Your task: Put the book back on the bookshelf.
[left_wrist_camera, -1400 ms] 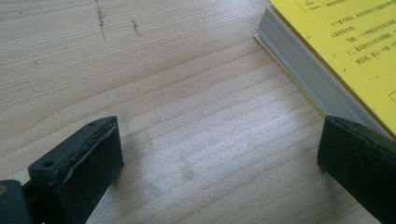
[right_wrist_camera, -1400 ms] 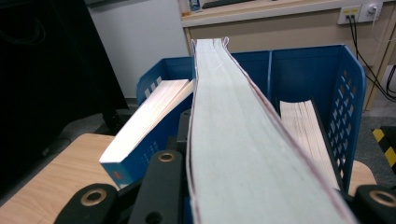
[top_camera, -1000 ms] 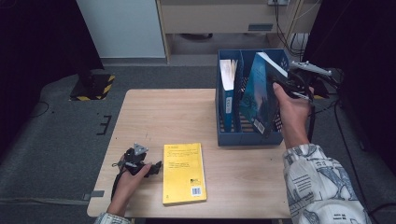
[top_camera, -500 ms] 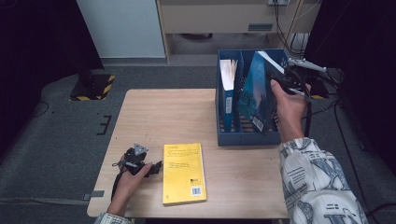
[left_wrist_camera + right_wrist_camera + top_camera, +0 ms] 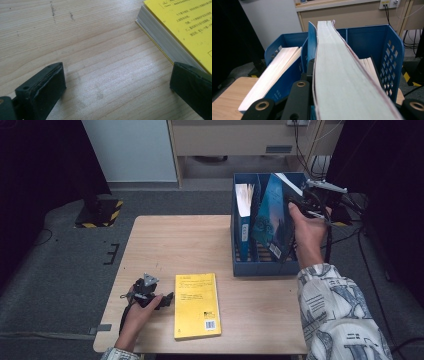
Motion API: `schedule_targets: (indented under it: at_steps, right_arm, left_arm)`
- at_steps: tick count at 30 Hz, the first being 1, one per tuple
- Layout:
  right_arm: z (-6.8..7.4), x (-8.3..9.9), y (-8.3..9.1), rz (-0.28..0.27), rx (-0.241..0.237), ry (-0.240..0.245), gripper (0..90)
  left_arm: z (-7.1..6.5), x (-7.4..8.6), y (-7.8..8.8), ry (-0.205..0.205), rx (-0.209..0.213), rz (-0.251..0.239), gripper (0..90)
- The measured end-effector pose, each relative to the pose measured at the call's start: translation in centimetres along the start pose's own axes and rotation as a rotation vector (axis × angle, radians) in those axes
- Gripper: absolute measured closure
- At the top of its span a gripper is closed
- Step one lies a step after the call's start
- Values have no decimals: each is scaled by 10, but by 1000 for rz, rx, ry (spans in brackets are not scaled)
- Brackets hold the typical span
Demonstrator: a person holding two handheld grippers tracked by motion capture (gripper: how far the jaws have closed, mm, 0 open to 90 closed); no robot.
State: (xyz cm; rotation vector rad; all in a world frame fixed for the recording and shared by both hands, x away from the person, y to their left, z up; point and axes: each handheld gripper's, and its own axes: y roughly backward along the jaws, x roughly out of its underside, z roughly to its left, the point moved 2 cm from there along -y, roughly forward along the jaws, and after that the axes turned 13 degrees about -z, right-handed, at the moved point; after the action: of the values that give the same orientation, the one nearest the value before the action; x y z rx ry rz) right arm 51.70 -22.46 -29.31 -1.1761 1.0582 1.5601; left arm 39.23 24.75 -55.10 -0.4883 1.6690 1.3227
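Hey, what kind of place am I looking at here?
Probably a lab or office room set up for recording: a small wooden table on grey carpet, a blue file rack holding books, and cables running to wall sockets.

Table (image 5: 95,50) is showing matt, pale wood grain, lightly scuffed. Yellow book (image 5: 185,20) is showing a smooth cover over paper pages. File box (image 5: 392,57) is appearing glossy blue perforated plastic.

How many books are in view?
4, perhaps more hidden: yellow paperback book flat on table; blue-spined book in the blue plastic file rack; teal-covered book gripped; another behind it.
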Motion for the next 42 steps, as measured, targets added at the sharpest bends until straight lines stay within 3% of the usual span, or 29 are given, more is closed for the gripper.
schedule_targets:
  at_steps: [8, 15, 35, 42]
  right_arm:
    - [-9, -3, 14, 2, -4, -3, 737]
    - [-13, -6, 14, -1, 6, -6, 736]
    - [8, 20, -42, -41, 54, -27, 737]
    - [13, 32, -56, -38, 54, 11, 737]
  left_arm:
    - [0, 0, 0, 1, -3, 1, 0]
    - [0, -1, -1, 1, -2, 1, 0]
    - [0, -1, -2, -3, 3, 0, 0]
    - [0, -1, -2, -3, 3, -2, 0]
